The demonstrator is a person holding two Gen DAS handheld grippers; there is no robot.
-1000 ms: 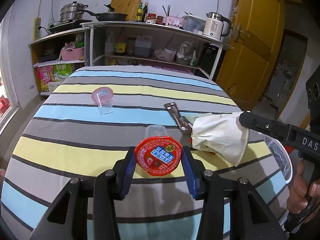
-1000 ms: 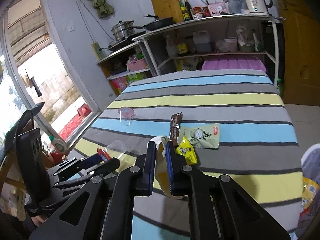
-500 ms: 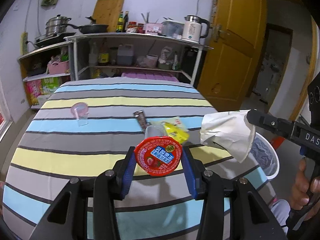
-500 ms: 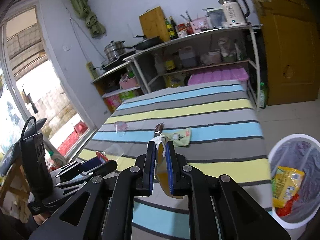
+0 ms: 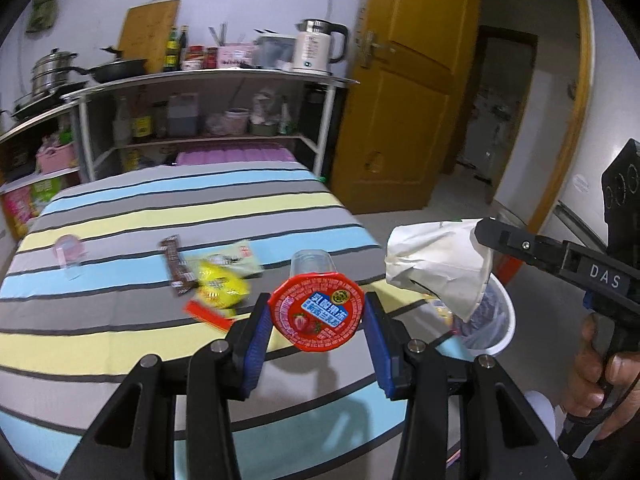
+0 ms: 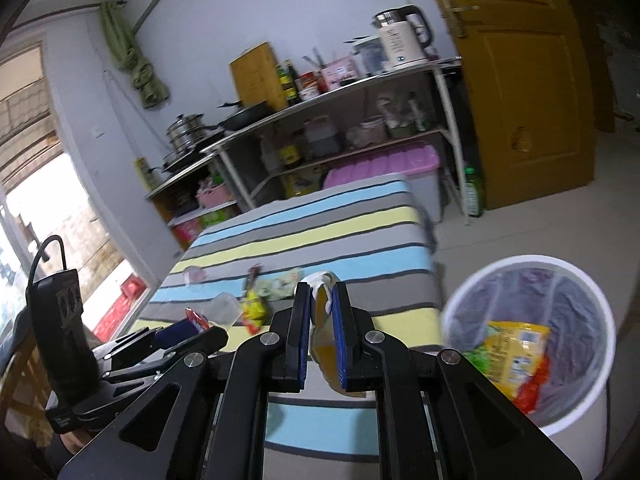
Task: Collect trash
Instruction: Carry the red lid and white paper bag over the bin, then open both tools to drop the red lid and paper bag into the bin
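My left gripper (image 5: 316, 316) is shut on a clear jelly cup (image 5: 318, 312) with a red foil lid, held above the striped table's right edge. My right gripper (image 6: 321, 312) is shut on a crumpled white and yellow wrapper (image 6: 322, 336); in the left wrist view that wrapper (image 5: 440, 268) hangs over the white trash bin (image 5: 502, 320). The bin (image 6: 576, 432) stands on the floor right of the table, lined with a bag and holding a yellow packet (image 6: 516, 356). On the table lie a yellow packet (image 5: 220, 288), a brown wrapper (image 5: 176, 268) and a clear cup with a pink lid (image 5: 68, 252).
The striped table (image 5: 120, 344) fills the left and middle. Behind it stand metal shelves (image 5: 208, 120) with pots, bottles and a kettle (image 5: 316, 46). A yellow door (image 5: 404, 100) is open at the right. A hand (image 5: 600, 380) holds the right gripper's handle.
Both grippers have swung right with their loads, off the table's middle toward its right edge. The bin has come into full view, and the wrapper now hangs above it.
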